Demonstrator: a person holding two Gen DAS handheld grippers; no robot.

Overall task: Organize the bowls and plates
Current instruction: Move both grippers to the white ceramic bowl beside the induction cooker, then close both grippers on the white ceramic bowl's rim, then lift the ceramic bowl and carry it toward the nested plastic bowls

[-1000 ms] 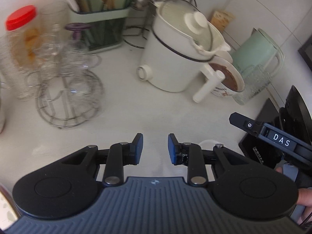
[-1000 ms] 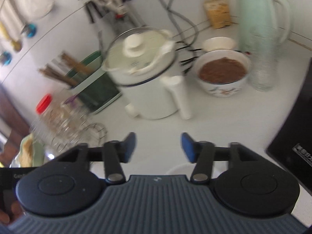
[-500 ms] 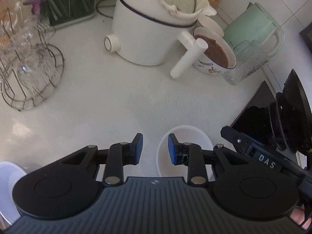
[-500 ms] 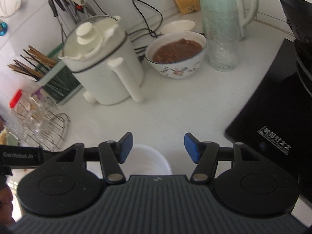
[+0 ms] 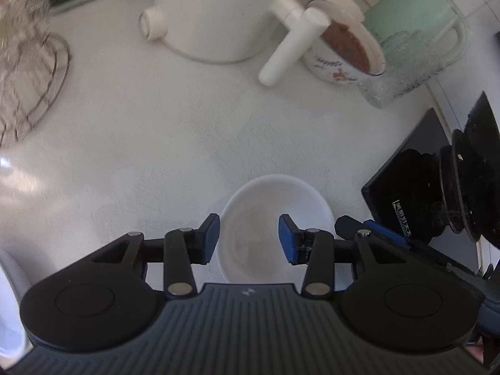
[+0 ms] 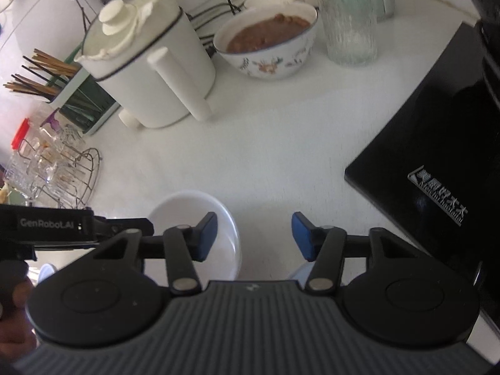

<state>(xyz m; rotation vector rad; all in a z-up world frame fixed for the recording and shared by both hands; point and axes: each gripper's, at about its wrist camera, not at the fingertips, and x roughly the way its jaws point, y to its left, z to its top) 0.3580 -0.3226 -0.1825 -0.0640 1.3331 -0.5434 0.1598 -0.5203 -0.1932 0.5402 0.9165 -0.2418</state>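
An empty white bowl (image 5: 268, 215) stands on the white counter near its front edge. My left gripper (image 5: 249, 239) is open and hovers over the bowl, its blue pads spanning the bowl's near half. The same bowl shows in the right wrist view (image 6: 184, 215), under the left finger of my right gripper (image 6: 253, 236), which is open and empty just right of the bowl. A white plate edge (image 5: 9, 306) shows at the far lower left of the left wrist view. A flowered bowl (image 6: 268, 40) of brown food stands at the back.
A white electric pot (image 6: 147, 62) with a long handle stands behind. A ribbed glass (image 6: 347, 22) and green kettle (image 5: 409, 22) are at the back right. A black induction cooker (image 6: 437, 156) lies right. A wire glass rack (image 6: 62, 172) and chopstick holder (image 6: 78, 100) are left.
Both grippers have come down and forward towards the white bowl, which now sits between the left gripper's pads. The left gripper's jaws have opened wider.
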